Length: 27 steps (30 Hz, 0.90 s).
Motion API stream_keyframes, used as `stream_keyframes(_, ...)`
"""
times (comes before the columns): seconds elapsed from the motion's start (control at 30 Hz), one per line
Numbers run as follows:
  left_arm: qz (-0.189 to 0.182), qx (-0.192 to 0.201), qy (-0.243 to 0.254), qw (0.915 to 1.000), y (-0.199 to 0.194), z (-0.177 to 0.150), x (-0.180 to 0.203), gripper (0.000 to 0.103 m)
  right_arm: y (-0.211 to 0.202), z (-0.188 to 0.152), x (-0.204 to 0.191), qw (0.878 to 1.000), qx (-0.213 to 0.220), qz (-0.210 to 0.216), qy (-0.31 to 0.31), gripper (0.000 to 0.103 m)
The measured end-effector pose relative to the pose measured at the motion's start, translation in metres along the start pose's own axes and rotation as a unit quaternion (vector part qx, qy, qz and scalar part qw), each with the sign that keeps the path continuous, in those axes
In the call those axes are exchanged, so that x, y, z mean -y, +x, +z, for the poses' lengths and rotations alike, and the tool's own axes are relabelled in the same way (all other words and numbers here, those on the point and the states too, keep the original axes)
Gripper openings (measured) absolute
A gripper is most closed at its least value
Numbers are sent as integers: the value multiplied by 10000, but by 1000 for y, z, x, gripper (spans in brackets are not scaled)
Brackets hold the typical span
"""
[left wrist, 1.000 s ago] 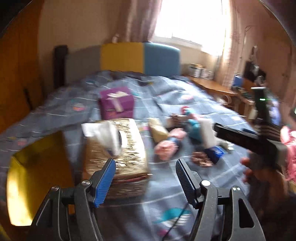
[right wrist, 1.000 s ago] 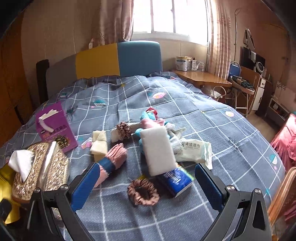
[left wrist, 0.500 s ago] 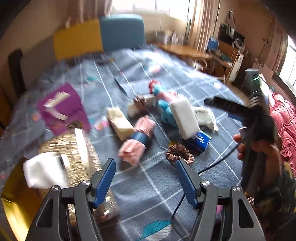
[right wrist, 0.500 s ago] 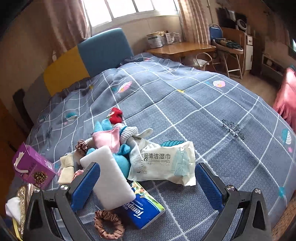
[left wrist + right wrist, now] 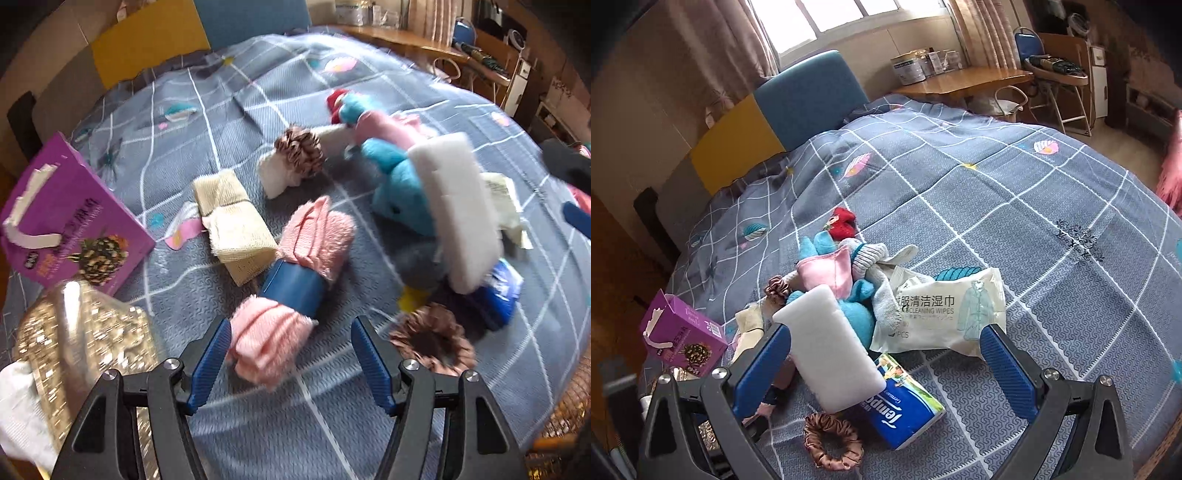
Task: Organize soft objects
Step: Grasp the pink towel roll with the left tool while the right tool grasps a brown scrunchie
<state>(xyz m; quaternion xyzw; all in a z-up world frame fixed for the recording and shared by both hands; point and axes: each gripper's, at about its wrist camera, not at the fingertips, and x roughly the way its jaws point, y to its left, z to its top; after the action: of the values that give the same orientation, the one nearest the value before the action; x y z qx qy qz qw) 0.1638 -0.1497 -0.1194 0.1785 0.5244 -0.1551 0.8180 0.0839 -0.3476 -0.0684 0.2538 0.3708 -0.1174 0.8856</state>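
Note:
A heap of soft things lies on the grey checked bedspread (image 5: 221, 110). My left gripper (image 5: 291, 354) is open, its left pad touching the near end of a pink fluffy roll with a blue band (image 5: 291, 280). Around it lie a beige folded cloth (image 5: 232, 221), a blue plush toy (image 5: 399, 184), a white sponge block (image 5: 454, 206) and a brown scrunchie (image 5: 432, 343). My right gripper (image 5: 886, 365) is open just above the sponge block (image 5: 827, 347), a blue tissue pack (image 5: 905, 406) and a wet-wipes pack (image 5: 945, 310). A scrunchie (image 5: 831, 439) lies in front.
A purple box (image 5: 62, 221) and a gold sequinned tissue box (image 5: 81, 350) stand at the left. The headboard (image 5: 798, 99) is at the far end, a wooden desk (image 5: 964, 79) and chair beyond the bed at the right. A wicker edge (image 5: 569, 417) shows lower right.
My left gripper has swung right and down from the gold tissue box to the pink roll. My right gripper has dropped closer over the sponge and tissue pack. Both stayed open.

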Motion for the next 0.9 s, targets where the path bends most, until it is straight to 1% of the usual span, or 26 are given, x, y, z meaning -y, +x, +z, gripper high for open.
stream_keyframes(0.03,90,-33,32,9999,7,1,0,68,0,0,0,10000,-3,36,1,103)
stream_keyframes(0.1,115,-70,50,9999,16,1,0,68,0,0,-1,9999,-21,118,9,103)
stream_keyframes(0.13,92,-82,45,9999,20,1,-1,59,0,0,-1,9999,-27,160,9,103)
stream_keyframes(0.17,126,-53,55,9999,21,0,-1,41,-1,0,-1,9998,-31,216,-4,103)
stream_keyframes(0.2,146,3,37,9999,21,-2,-3,39,-1,0,-3,9996,-34,289,-30,103)
stream_keyframes(0.27,-100,50,-188,9998,17,-5,-10,34,-1,-1,-8,9990,-64,428,-132,103)
stream_keyframes(0.3,-178,104,-274,9994,13,-8,-13,33,0,-2,-12,9985,-104,493,-221,103)
stream_keyframes(0.33,-199,176,-322,9991,9,-11,-15,33,1,-4,-16,9978,-148,570,-316,99)
stream_keyframes(0.37,-201,225,-374,9988,6,-13,-17,32,2,-6,-21,9965,-210,680,-432,92)
stream_keyframes(0.4,-220,263,-455,9984,2,-17,-19,32,4,-9,-27,9947,-296,788,-591,88)
stream_keyframes(0.47,-256,392,-615,9970,-8,-22,-24,32,7,-15,-39,9912,-448,859,-901,73)
stream_keyframes(0.5,-272,460,-667,9963,-14,-24,-25,32,9,-19,-45,9887,-545,900,-1071,69)
stream_keyframes(0.53,-308,539,-717,9955,-22,-25,-27,32,11,-22,-49,9863,-640,943,-1191,61)
stream_keyframes(0.57,-329,626,-751,9947,-29,-25,-27,32,14,-25,-51,9838,-775,989,-1277,56)
stream_keyframes(0.63,-352,821,-797,9928,-46,-24,-31,32,25,-35,-55,9762,-1197,1087,-1448,53)
stream_keyframes(0.7,-407,923,-807,9916,-57,-20,-33,32,35,-47,-63,9654,-1614,1167,-1682,53)
stream_keyframes(0.77,-510,964,-824,9906,-65,-17,-35,32,41,-60,-72,9550,-1887,1198,-1950,53)
stream_keyframes(0.83,-593,982,-851,9897,-69,-13,-37,32,49,-70,-76,9502,-2047,951,-2151,56)
stream_keyframes(0.87,-620,974,-850,9897,-69,-11,-38,32,55,-75,-77,9471,-2164,803,-2229,58)
stream_keyframes(0.9,-668,944,-875,9894,-69,-8,-40,32,61,-79,-76,9437,-2294,694,-2279,59)
